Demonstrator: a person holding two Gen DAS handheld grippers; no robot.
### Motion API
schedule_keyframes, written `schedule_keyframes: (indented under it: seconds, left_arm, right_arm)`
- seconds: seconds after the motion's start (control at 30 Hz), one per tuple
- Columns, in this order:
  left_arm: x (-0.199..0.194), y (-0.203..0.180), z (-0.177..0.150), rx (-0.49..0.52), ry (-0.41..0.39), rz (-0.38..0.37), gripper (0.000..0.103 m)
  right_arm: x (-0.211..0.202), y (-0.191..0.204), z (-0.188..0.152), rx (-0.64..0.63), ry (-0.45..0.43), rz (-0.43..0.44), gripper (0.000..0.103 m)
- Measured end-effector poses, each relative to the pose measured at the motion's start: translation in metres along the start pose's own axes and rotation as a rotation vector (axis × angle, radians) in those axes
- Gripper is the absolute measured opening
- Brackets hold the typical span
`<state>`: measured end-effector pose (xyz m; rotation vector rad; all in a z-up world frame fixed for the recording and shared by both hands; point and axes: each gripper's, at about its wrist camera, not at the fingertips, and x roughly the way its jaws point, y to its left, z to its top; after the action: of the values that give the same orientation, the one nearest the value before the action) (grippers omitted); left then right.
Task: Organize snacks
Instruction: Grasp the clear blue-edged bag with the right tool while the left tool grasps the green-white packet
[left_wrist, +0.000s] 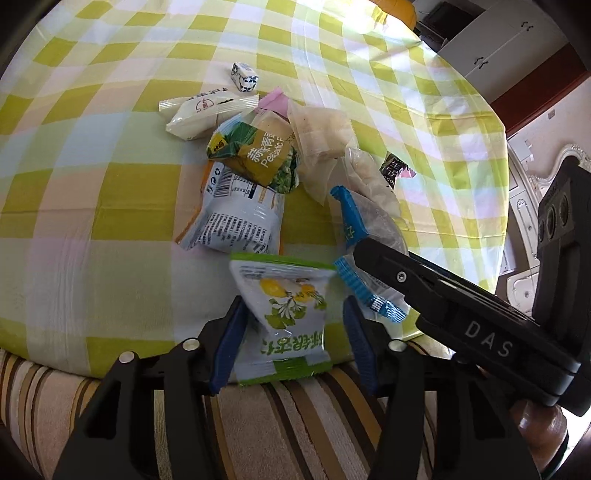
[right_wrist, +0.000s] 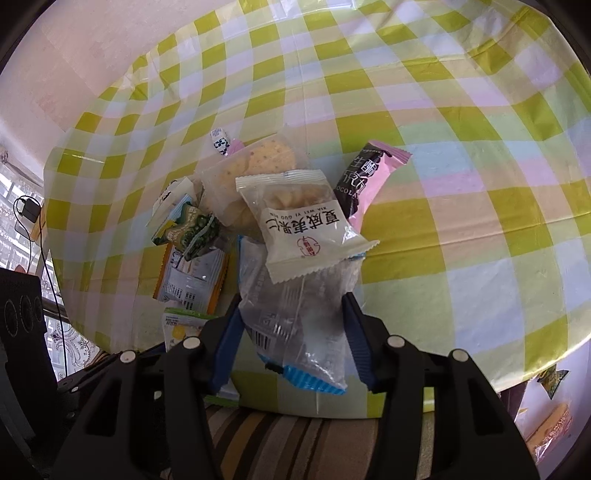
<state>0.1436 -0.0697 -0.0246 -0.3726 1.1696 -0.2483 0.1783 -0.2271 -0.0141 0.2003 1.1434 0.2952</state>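
**Two packets at the near edge of the pile**

Our left gripper (left_wrist: 293, 332) has its fingers spread either side of the lemon-print packet (left_wrist: 286, 314), which lies at the near edge of the checked tablecloth (left_wrist: 110, 221); whether the pads touch the wrapper we cannot tell. Our right gripper (right_wrist: 291, 339) straddles the blue-edged clear packet (right_wrist: 295, 314) in the same way, with the white nut packet (right_wrist: 299, 225) lying over its far end. To do this well, we should close slowly on the flat middle of each wrapper (film slips and crumples), then lift the clear one gently so the white packet slides off rather than dragging the heap.
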Motion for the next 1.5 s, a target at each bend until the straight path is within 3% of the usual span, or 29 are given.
schedule_keyframes:
  seconds: [0.1,0.27,0.4,0.63,0.8,0.87,1.1,1.5]
  left_arm:
    - [0.0,-0.002,0.0,0.019,-0.003,0.017,0.04]
    - [-0.005,0.011,-0.001,-0.04,-0.031,-0.001,0.036]
    - [-0.01,0.015,-0.002,-0.063,-0.05,-0.002,0.036]
    - [-0.025,0.037,-0.006,-0.13,-0.093,0.013,0.036]
    - [-0.028,0.034,-0.006,-0.114,-0.11,0.014,0.036]
    - [-0.029,0.034,-0.006,-0.113,-0.113,0.014,0.036]
    - [-0.037,0.031,-0.01,-0.103,-0.139,0.011,0.036]
    - [-0.052,0.028,-0.02,-0.1,-0.169,-0.021,0.036]
  right_arm:
    - [-0.001,-0.002,-0.001,-0.001,0.0,-0.008,0.053]
    - [-0.002,0.006,-0.002,-0.036,-0.009,-0.056,0.057]
    - [-0.005,0.009,-0.001,-0.052,-0.03,-0.092,0.069]
    - [-0.001,0.011,-0.002,-0.067,-0.01,-0.092,0.069]
    - [0.008,0.018,0.0,-0.084,0.008,-0.115,0.069]
    - [0.011,0.018,0.001,-0.086,0.008,-0.129,0.061]
    - [0.007,0.022,-0.004,-0.111,0.009,-0.134,0.053]
    - [-0.03,0.026,-0.033,-0.143,-0.001,-0.095,0.05]
